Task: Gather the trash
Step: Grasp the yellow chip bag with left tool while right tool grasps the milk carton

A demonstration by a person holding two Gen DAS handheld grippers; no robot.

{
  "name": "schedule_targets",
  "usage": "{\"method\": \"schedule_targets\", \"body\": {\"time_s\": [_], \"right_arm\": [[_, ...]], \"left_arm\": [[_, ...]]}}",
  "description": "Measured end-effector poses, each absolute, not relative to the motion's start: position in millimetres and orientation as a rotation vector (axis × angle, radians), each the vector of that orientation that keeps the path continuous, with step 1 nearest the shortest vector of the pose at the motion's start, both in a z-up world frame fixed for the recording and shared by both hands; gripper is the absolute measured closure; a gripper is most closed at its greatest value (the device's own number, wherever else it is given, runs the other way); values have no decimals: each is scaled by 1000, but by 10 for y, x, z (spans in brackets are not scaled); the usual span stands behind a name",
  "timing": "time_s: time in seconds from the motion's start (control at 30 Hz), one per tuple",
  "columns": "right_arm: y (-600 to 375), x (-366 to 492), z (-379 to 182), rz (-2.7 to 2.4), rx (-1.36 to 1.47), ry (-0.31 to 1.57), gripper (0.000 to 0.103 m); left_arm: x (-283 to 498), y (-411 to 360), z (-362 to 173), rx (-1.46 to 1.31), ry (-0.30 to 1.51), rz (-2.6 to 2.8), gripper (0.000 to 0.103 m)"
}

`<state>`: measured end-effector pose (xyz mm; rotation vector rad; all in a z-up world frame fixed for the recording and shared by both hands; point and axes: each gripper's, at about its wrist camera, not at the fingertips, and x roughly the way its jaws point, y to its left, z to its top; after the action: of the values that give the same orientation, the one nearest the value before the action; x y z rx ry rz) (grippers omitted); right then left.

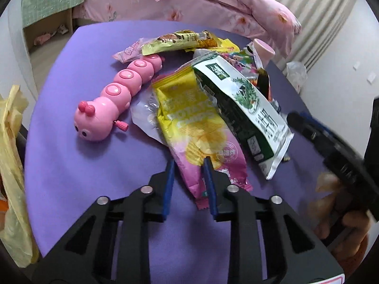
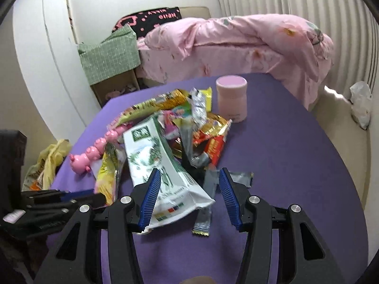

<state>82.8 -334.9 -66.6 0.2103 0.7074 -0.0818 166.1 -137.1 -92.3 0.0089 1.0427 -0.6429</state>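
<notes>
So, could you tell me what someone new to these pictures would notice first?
Probably the glossy pink plastic caterpillar toy, lying on the purple table just left of a heap of crumpled snack wrappers. On that heap, the yellow-and-pink potato chip bag runs between the open left gripper, and the white-and-green foil bag between the open right gripper.

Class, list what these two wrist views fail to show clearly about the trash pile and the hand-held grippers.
- Left wrist view: right hand-held gripper motion-blurred; jaw state unreadable.
- Left wrist view: pink jar mostly hidden behind wrappers.
- Right wrist view: yellow-pink chip bag largely covered by the white-green bag.
- Right wrist view: left hand-held gripper dark, cut off.
</notes>
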Motion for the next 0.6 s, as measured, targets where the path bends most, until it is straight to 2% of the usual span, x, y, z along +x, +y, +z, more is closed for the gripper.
{"method": "schedule_targets", "body": {"time_s": [0.2, 0.43, 0.6], "right_arm": [[-3148, 982, -618, 6, 136, 731, 55], [-2899, 1324, -712, 42, 7, 806, 54], [-2852, 1375, -694, 81, 64, 867, 52]], "left_arm": [[1655, -1120, -808, 19, 1001, -628, 91], [1747, -775, -692, 14, 976, -577, 92], [1761, -628, -635, 20, 965, -573, 92]]}}
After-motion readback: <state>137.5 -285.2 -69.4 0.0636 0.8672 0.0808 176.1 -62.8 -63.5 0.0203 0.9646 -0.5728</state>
